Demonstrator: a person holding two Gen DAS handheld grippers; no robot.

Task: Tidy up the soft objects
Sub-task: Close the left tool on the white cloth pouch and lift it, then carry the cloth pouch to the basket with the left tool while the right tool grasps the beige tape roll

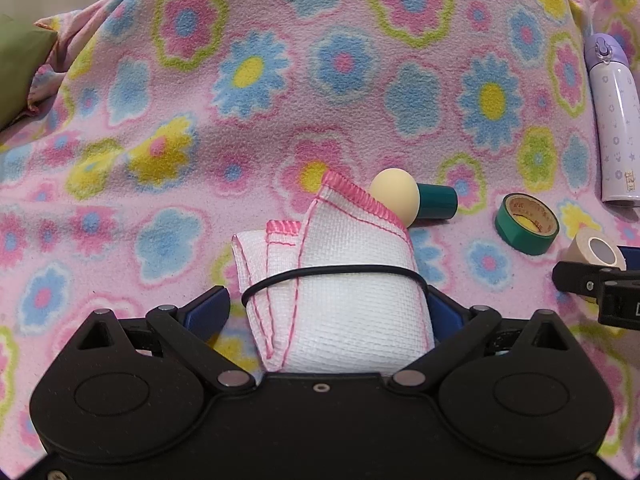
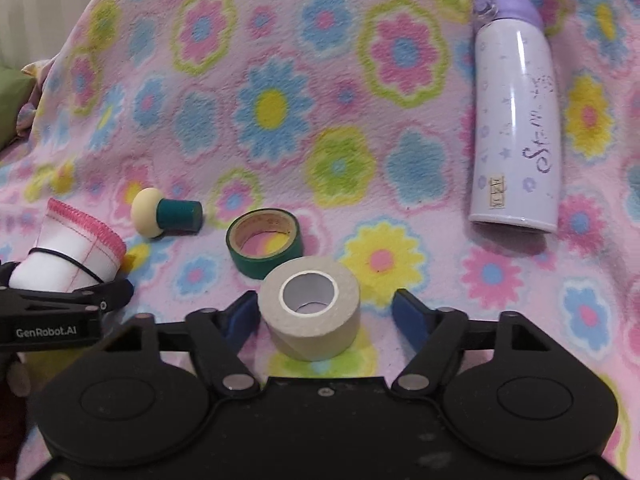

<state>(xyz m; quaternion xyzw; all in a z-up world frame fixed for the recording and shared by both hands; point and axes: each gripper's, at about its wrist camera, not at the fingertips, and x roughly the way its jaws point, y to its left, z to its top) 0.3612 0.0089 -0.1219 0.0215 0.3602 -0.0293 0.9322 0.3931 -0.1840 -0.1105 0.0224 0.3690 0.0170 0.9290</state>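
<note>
My left gripper (image 1: 328, 304) is shut on a rolled white cloth (image 1: 344, 280) with pink stitched edges and a black band around it; the cloth also shows at the left of the right wrist view (image 2: 68, 260). My right gripper (image 2: 324, 316) is open, its blue pads either side of a beige tape roll (image 2: 312, 312) lying on the flowered blanket (image 2: 280, 100); the left pad is near the roll, the right pad apart. A cream-headed sponge with a dark green handle (image 2: 166, 212) lies behind the cloth (image 1: 416, 200).
A green tape roll (image 2: 264, 242) lies just beyond the beige roll and also shows in the left wrist view (image 1: 526, 224). A lilac bottle (image 2: 516, 120) lies at the right (image 1: 614, 120). A green cushion (image 1: 20, 68) sits at the far left edge.
</note>
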